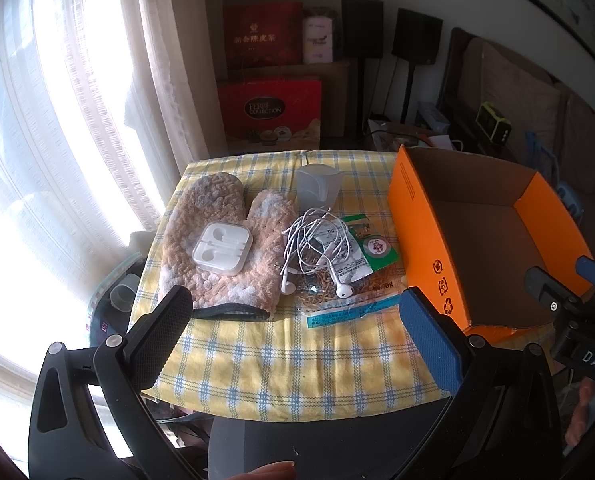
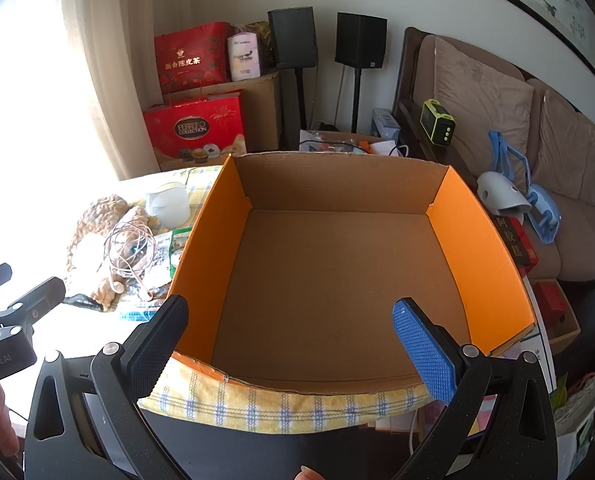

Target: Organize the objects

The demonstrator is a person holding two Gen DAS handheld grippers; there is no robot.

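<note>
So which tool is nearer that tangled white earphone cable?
Left. The left tool hovers open just before the tangled white earphone cable; the right tool faces the orange cardboard box alongside.

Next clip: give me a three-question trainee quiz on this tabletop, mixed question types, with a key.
1. True or false: the orange cardboard box already holds an item.
2. What lies on top of the knitted mitten?
A. white plastic case
B. translucent cup
C. snack packet
3. Fill in: the tangled white earphones lie between the mitten and the ____.

Key: 1 false; 2 A; 3 box. Both the left claw and right claw are open.
</note>
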